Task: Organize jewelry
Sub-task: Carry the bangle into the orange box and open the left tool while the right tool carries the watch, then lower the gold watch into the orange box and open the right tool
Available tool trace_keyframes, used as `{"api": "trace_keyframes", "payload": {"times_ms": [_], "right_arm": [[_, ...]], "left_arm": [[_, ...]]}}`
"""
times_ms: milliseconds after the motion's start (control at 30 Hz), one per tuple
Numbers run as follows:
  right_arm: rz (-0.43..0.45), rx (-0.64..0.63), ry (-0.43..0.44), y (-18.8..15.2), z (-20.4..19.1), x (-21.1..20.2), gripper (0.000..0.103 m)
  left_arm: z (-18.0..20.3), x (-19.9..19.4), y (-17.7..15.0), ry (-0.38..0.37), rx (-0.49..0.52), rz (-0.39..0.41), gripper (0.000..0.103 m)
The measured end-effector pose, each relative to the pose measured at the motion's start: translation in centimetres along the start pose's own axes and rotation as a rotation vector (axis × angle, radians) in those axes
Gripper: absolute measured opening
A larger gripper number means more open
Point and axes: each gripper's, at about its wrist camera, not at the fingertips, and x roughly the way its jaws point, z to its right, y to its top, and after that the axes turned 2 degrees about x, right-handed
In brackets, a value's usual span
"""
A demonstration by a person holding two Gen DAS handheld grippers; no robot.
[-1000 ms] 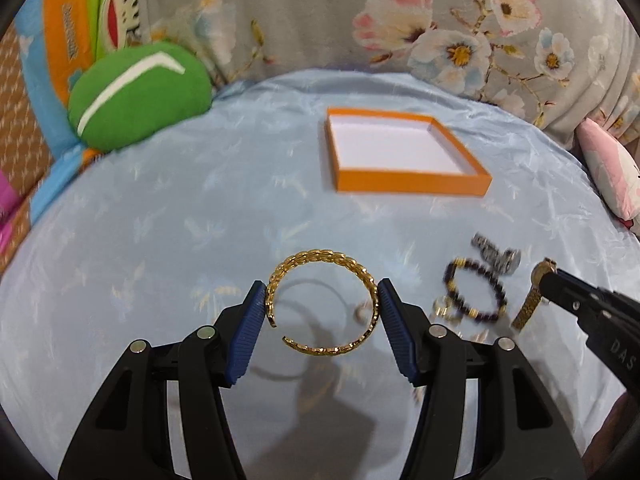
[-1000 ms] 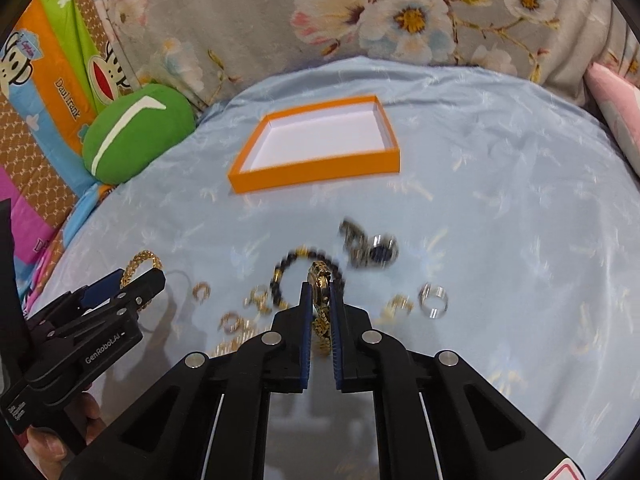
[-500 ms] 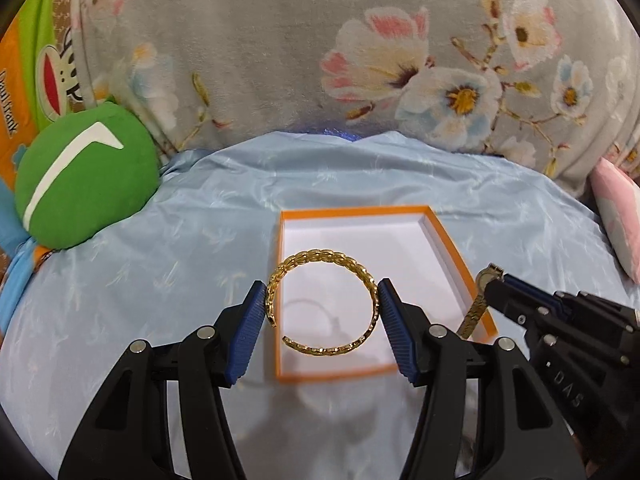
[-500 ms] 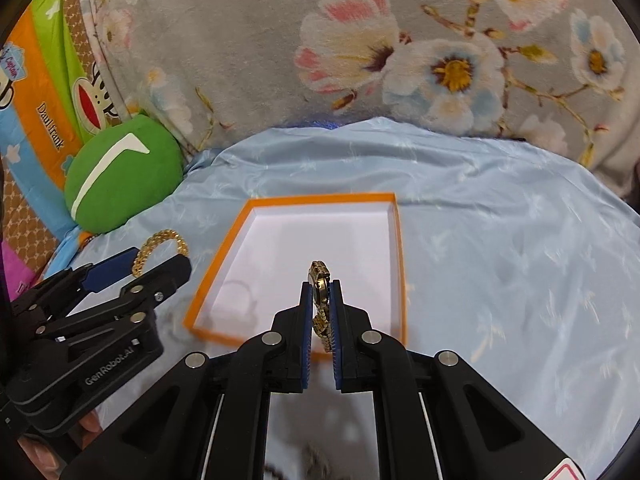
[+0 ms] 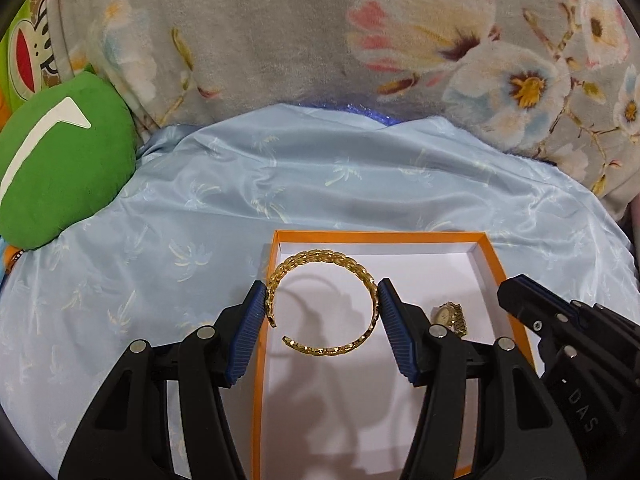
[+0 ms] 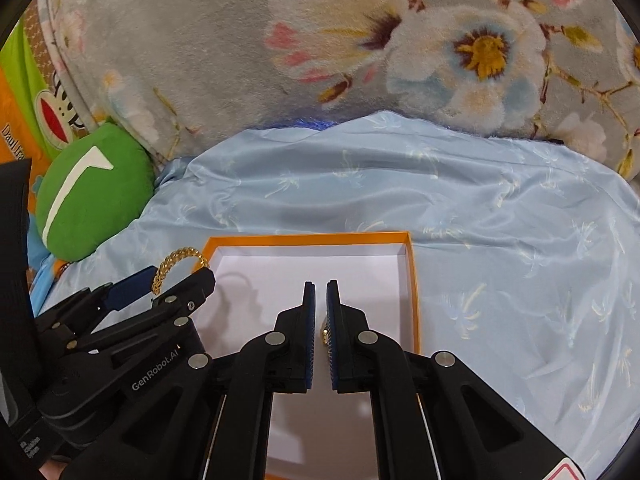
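My left gripper (image 5: pixel 322 306) is shut on a gold open bangle (image 5: pixel 320 308) and holds it over the left part of an orange box with a white floor (image 5: pixel 490 264). A gold watch (image 5: pixel 450 318) lies on the box floor just right of the left gripper. My right gripper (image 6: pixel 320 292) hangs over the box (image 6: pixel 412 280) with its jaws a small way apart; the watch (image 6: pixel 326 336) shows low in the gap, no longer gripped. The bangle (image 6: pixel 176 262) and the left gripper (image 6: pixel 160 292) show at the left of the right wrist view.
The box sits on a light blue satin cloth (image 5: pixel 200 208). A green cushion (image 5: pixel 56 168) lies at the left. A grey floral blanket (image 5: pixel 320 40) rises behind. The rest of the jewelry is out of view.
Both grippers moved forward and down over the box. The right gripper's jaws parted slightly and the gold watch dropped onto the box floor. The left gripper still holds the bangle.
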Motion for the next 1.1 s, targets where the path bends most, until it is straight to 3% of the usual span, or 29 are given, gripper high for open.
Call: {"api": "trace_keyframes", "payload": {"times_ms": [367, 500, 667, 967, 1100], "right_arm": [[-0.046, -0.018, -0.007, -2.4, 0.6, 1.0, 0.005], [-0.042, -0.029, -0.013, -2.6, 0.5, 0.8, 0.005], [-0.050, -0.029, -0.011, -3.6, 0.8, 0.1, 0.005], [-0.076, -0.043, -0.018, -7.5, 0.9, -2.5, 0.005], [-0.089, -0.049, -0.033, -8.7, 0.7, -2.9, 0.005]], "left_arm": [[1.7, 2.4, -1.0, -0.015, 0.056, -0.065, 0.057], [2.1, 2.4, -1.5, 0.003, 0.072, -0.058, 0.074], [2.0, 1.5, -2.2, -0.004, 0.083, -0.056, 0.074], [-0.1, -1.6, -6.0, 0.008, 0.074, -0.041, 0.074], [-0.7, -2.1, -7.4, -0.005, 0.064, -0.072, 0.074]]}}
